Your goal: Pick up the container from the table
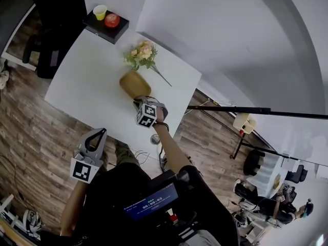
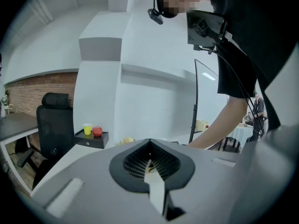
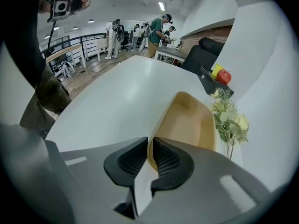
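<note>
The right gripper [image 3: 150,146] grips the near wall of the container [image 1: 134,83], which sits by the table's [image 1: 82,91] right edge with its long axis running away from the jaws; the left gripper [image 1: 101,133], closed and empty, hangs well apart.

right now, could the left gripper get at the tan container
Probably yes. The left gripper hangs shut off the table edge; bare tabletop lies between it and the container. Only the right gripper, clamped on the near rim, takes up that side.
</note>
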A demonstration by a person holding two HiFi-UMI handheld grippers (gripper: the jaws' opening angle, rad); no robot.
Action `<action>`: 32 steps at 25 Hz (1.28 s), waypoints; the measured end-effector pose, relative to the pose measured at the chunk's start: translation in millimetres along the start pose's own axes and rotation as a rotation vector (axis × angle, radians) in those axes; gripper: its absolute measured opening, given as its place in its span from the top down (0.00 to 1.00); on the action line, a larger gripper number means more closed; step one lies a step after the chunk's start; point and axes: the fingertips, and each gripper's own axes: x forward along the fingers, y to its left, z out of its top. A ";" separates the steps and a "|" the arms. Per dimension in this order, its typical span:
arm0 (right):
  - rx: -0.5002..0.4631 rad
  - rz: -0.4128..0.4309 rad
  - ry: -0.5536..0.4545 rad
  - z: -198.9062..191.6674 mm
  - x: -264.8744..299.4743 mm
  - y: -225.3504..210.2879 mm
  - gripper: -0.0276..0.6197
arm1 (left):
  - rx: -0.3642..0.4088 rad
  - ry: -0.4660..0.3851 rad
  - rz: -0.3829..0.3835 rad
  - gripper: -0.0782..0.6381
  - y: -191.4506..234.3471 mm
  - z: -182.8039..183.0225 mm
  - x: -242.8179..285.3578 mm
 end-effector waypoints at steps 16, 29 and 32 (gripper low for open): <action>0.182 -0.165 -0.079 64.2 -56.7 16.4 0.91 | 0.025 -0.131 -0.109 0.89 11.2 24.5 -45.3; 0.348 -0.421 -0.291 138.5 -177.6 29.3 0.91 | 0.101 -0.253 -0.248 0.89 14.5 70.3 -53.7; 0.384 -0.482 -0.358 154.4 -207.1 37.1 0.91 | 0.127 -0.282 -0.259 0.89 19.5 78.9 -60.1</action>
